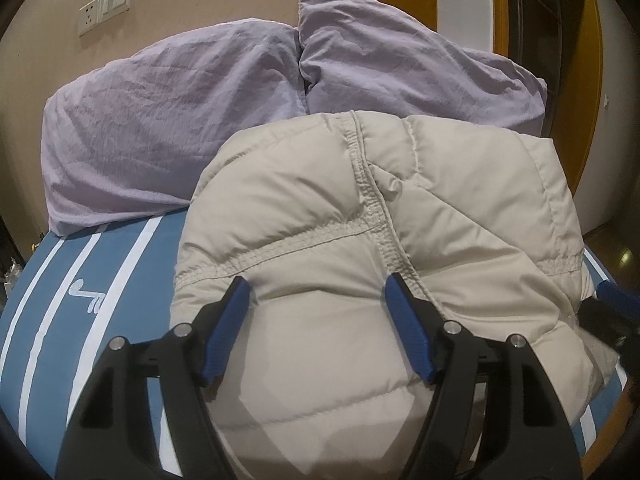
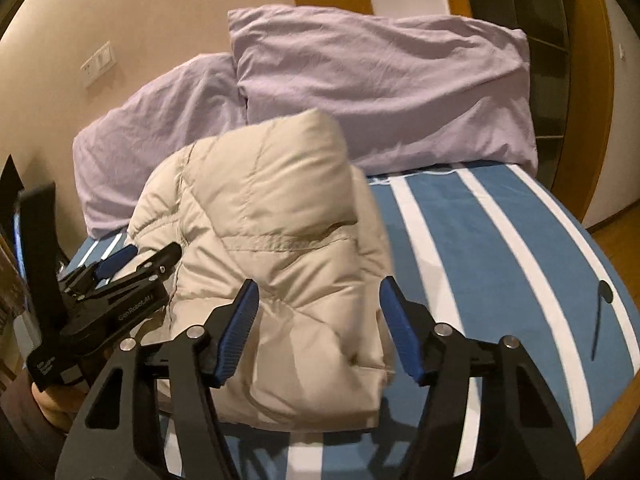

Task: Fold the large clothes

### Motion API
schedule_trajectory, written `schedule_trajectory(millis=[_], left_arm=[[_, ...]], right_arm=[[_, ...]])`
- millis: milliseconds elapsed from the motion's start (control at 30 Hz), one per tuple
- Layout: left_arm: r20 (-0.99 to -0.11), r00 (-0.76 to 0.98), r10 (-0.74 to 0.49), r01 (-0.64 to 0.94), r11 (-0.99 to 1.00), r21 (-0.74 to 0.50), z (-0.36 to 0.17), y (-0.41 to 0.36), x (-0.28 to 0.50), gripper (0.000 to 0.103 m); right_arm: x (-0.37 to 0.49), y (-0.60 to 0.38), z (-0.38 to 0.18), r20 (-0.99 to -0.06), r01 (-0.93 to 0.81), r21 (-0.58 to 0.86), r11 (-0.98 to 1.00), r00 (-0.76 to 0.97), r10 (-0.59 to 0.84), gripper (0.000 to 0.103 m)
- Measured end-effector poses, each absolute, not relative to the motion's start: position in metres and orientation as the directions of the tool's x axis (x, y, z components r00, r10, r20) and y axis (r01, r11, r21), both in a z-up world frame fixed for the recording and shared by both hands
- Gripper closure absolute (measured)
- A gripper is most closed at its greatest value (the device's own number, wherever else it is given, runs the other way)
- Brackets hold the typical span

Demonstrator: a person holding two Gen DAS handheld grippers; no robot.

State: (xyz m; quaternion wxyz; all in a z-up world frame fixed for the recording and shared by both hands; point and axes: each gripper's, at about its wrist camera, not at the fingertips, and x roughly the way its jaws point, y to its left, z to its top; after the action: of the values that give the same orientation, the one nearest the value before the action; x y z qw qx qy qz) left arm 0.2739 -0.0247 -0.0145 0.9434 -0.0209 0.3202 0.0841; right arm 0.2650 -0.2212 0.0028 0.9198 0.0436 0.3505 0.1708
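Observation:
A beige quilted puffer jacket [image 1: 340,208] lies folded into a thick bundle on the blue bed with white stripes [image 1: 72,320]. It also shows in the right wrist view [image 2: 272,216]. My left gripper [image 1: 318,292] is open, its blue fingers spread just above the near part of the jacket, holding nothing. My right gripper [image 2: 318,300] is open over the near right corner of the bundle, also empty. The left gripper [image 2: 124,264] shows at the left in the right wrist view, beside the jacket. The right gripper's tip [image 1: 612,304] shows at the right edge of the left wrist view.
Two lilac pillows [image 1: 168,120] [image 1: 400,64] lean against the beige wall behind the jacket. A wall socket plate [image 1: 106,8] is above them. An orange wooden door frame [image 2: 592,80] stands at the right. The bed's striped surface [image 2: 500,260] stretches right of the jacket.

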Motion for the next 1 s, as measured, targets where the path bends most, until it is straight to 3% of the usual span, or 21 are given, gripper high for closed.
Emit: schedule_trajectory(millis=[300,367,567,767,1000], left_arm=[[-0.599,0.787,0.147,-0.154,0.987,0.040,-0.015,-0.033,0.275,0.029],[-0.611,0.782,0.124,-0.135,0.990,0.029,-0.012,-0.034,0.277,0.021],[-0.626,0.773,0.104,-0.113,0.993,0.024,0.006,-0.034,0.280,0.020],[-0.591,0.787,0.177,-0.189,0.981,0.042,0.027,-0.013,0.289,0.020],[-0.605,0.747,0.276,-0.289,0.954,0.078,0.022,0.014,0.313,0.011]], right_arm=[[0.284,-0.219,-0.041,-0.684,-0.268,0.223,0.937,0.642,0.346,0.040],[0.286,-0.215,-0.046,-0.692,-0.269,0.199,0.942,0.642,0.330,0.040],[0.295,-0.213,-0.057,-0.708,-0.260,0.204,0.944,0.627,0.325,0.040],[0.299,-0.215,-0.062,-0.713,-0.259,0.219,0.941,0.616,0.335,0.040],[0.300,-0.214,-0.062,-0.712,-0.256,0.221,0.941,0.617,0.336,0.039]])
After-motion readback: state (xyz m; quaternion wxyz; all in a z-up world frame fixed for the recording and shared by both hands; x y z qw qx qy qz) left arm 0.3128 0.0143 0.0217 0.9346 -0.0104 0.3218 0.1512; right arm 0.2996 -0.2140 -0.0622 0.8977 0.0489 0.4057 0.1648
